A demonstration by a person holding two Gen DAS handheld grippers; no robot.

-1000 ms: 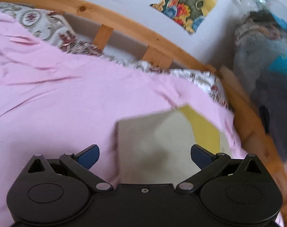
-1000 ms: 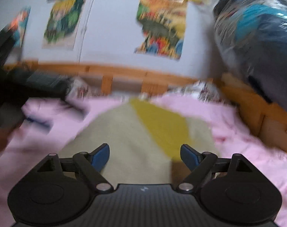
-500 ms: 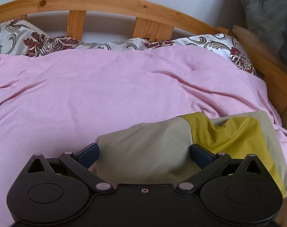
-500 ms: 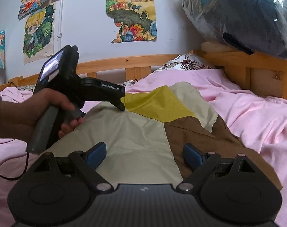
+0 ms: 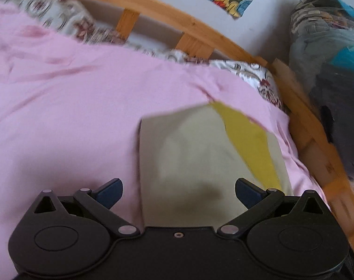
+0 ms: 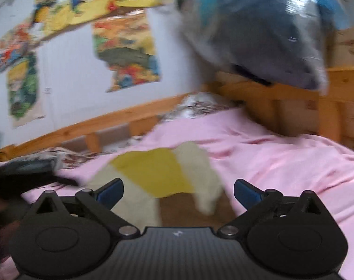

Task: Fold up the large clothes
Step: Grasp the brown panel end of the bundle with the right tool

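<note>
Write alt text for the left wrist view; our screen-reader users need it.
The left gripper, jaws open and empty, hangs over a folded beige-and-yellow garment on a pink bedsheet. A wooden bed frame curves behind.

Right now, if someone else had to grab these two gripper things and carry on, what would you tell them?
Left gripper: open, holding nothing, hovering over the near edge of the garment.
Right gripper: its jaws have just been opening and now stand wide, with nothing pinched between them.
Garment: a beige, yellow and brown piece lying folded on the pink sheet, near the wooden bed frame.
Done: at least one fold looks finished, with straight edges in the left view.
Left: the right view is blurred, but a beige flap looks loose. Probably tidy it, and fold again if needed.
</note>
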